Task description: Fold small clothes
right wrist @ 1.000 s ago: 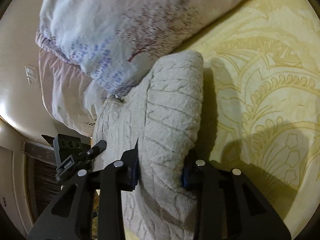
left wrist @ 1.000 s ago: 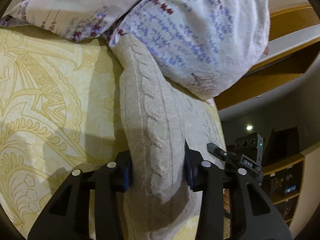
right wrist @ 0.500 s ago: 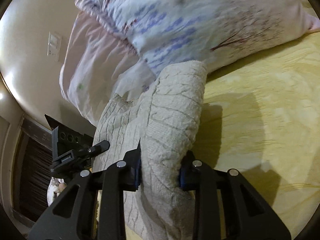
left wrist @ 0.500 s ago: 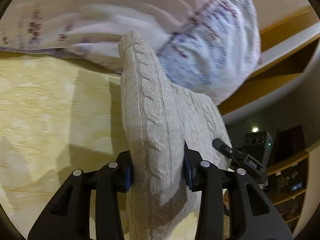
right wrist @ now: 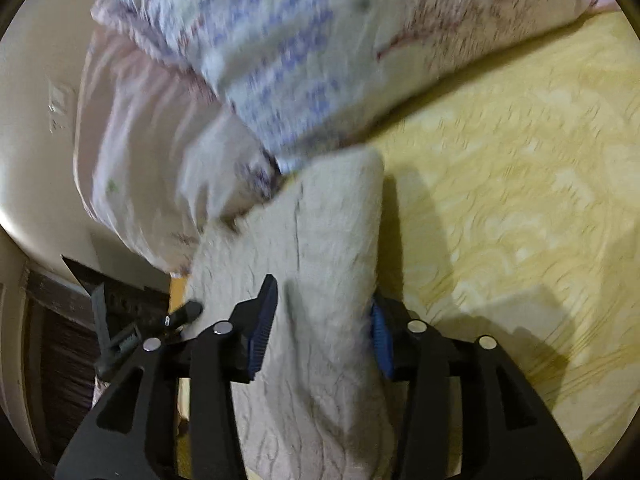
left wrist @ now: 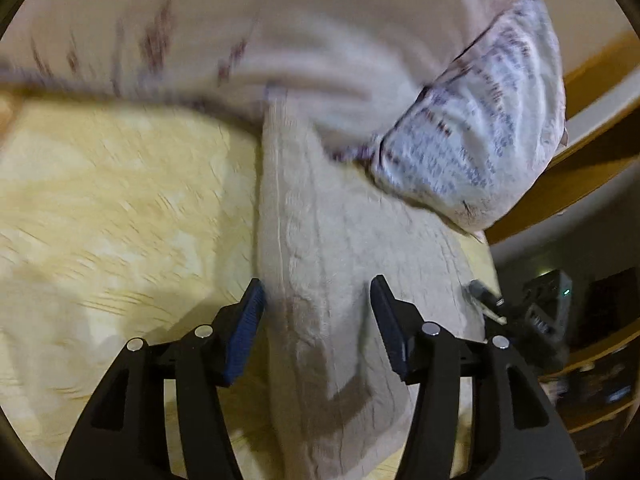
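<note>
Two grippers are working one knit sweater (left wrist: 344,264) on the yellow bedspread (left wrist: 120,208), w/ floral pillows (left wrist: 472,140) just beyond it.

Left wrist view: left gripper (left wrist: 316,312) is opening; the sweater's folded edge is lying between the jaws, long axis running straight ahead, pads looking clear of it.

Right wrist view: right gripper (right wrist: 324,312) is opening too; the knit is bulging between the jaws, brushing the right pad (right wrist: 378,340), left pad apart. Both are equally near.

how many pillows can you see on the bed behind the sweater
2. A blue-patterned pillow lies against the far end of the beige knit sweater; a plain pink pillow sits under it, nearer the wall. The frames are blurred, so more may be hidden.
</note>
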The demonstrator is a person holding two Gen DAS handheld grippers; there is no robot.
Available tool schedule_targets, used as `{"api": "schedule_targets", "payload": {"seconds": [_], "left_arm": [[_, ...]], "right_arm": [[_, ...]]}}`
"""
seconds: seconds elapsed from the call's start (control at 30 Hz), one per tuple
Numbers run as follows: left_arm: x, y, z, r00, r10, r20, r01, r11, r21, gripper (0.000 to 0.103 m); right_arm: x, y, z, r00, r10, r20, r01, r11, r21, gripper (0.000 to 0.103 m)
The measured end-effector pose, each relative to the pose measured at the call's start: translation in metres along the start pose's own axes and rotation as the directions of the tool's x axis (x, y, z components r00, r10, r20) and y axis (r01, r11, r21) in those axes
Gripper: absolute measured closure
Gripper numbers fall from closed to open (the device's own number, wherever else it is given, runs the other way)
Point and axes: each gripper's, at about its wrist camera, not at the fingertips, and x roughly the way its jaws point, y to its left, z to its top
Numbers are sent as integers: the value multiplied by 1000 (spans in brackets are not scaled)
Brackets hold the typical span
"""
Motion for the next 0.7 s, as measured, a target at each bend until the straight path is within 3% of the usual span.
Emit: {"api": "schedule_targets", "payload": {"seconds": [0.1, 0.23, 0.27, 0.33, 0.37, 0.53, 0.6, 0.7], "left_arm": [[-23, -27, -5, 995, -9, 95, 0, 995, 101, 46], [-15, -59, -14, 998, -31, 64, 17, 980, 198, 43], [-11, -63, -17, 999, -25, 43, 15, 975, 221, 43], [1, -72, -22, 1000, 3, 14, -6, 965, 263, 43], [6, -77, -23, 1000, 18, 8, -19, 960, 278, 43], [21, -76, -35, 996, 93, 5, -89, 940, 330, 44], [26, -74, -37, 994, 113, 8, -110, 938, 330, 44], [35, -75, -37, 988, 151, 26, -151, 924, 352, 44]], "right_arm": [[4, 1, 9, 1000, -11, -2, 11, 1000, 9, 57], [20, 8, 8, 999, -26, -32, 26, 1000, -11, 59], [20, 12, 6, 999, -40, -20, 40, 999, -36, 71], [15, 18, 3, 997, -71, 23, 73, 993, -91, 80], [12, 19, 3, 996, -81, 45, 85, 991, -99, 94], [13, 15, 5, 982, -178, 60, 184, 976, -114, 95], [23, 20, 2, 964, -257, 74, 265, 952, -153, 95], [28, 27, 2, 946, -314, 81, 324, 926, -193, 90]]}}
